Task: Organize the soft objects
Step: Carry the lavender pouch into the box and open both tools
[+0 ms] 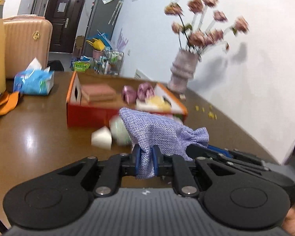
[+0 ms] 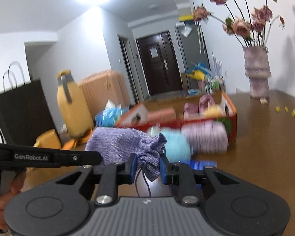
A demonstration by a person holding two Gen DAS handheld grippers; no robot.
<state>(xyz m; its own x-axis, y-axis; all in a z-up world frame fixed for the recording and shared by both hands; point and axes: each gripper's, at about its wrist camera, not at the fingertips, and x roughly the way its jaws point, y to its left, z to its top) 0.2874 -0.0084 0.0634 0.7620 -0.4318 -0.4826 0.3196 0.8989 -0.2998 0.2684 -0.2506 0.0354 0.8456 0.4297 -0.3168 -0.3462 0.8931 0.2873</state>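
In the left wrist view, lower centre, the left gripper (image 1: 146, 162) is pinching the closed end of the lilac drawstring pouch (image 1: 157, 133). In the right wrist view, lower centre, the right gripper (image 2: 147, 168) is nipping its gathered neck, probably firmly, though blur is hiding contact. Both are carrying it toward the orange box (image 2: 233, 118) at mid-right; next, lowering it inside.

Pouch (image 1: 155, 129): coarse woven lilac cloth, matt. Surface (image 1: 39, 137): glossy brown wood, reflective. Box (image 1: 88, 116): smooth cardboard. Fingers (image 1: 136, 155): matt black plastic, blue pads. Vase (image 1: 182, 70): ribbed, matt.
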